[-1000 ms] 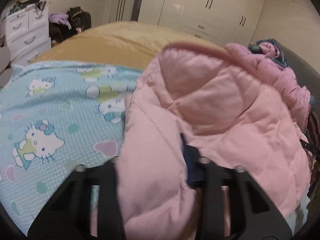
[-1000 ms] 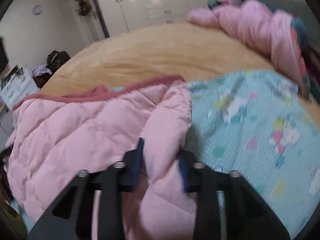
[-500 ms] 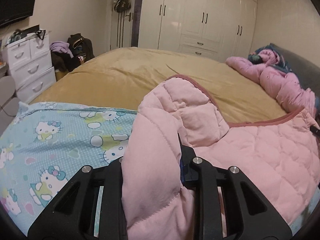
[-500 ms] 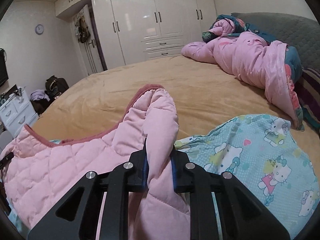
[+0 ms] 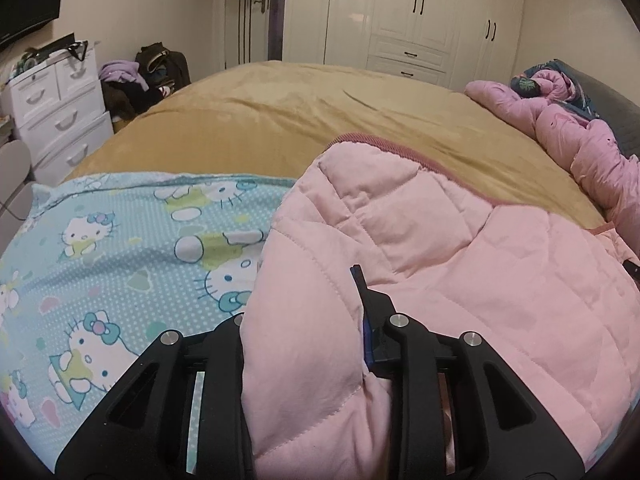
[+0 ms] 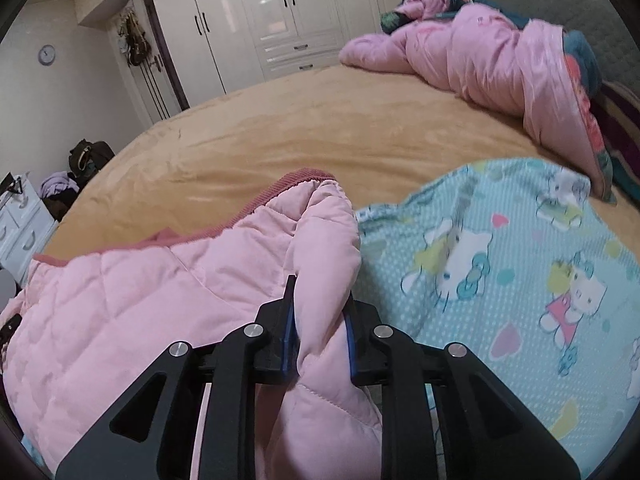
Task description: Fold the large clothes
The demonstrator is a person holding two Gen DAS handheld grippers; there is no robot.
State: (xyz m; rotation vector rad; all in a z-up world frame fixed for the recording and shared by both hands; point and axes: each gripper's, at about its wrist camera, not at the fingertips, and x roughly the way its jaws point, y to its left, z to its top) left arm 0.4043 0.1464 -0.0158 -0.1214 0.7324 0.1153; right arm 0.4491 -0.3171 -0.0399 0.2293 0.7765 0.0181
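Note:
A pink quilted jacket (image 5: 460, 264) with a dark pink ribbed hem lies over a light blue Hello Kitty sheet (image 5: 120, 248) on the bed. My left gripper (image 5: 304, 320) is shut on a thick fold of the jacket at its left side; the left finger is hidden under the fabric. In the right wrist view, the same jacket (image 6: 160, 300) spreads to the left, and my right gripper (image 6: 320, 312) is shut on its right edge fold. The Hello Kitty sheet (image 6: 520, 272) shows to the right there.
A tan bedspread (image 5: 320, 120) covers the bed beyond the jacket. A bunched pink duvet (image 6: 480, 56) lies at the head of the bed on the right. White drawers (image 5: 60, 112) and a clothes pile (image 5: 152, 76) stand on the left. White wardrobes (image 5: 400, 16) line the far wall.
Both grippers keep hold of the jacket. They first lifted its edges, then lowered and drew them back, so the jacket now lies flatter over the sheet.

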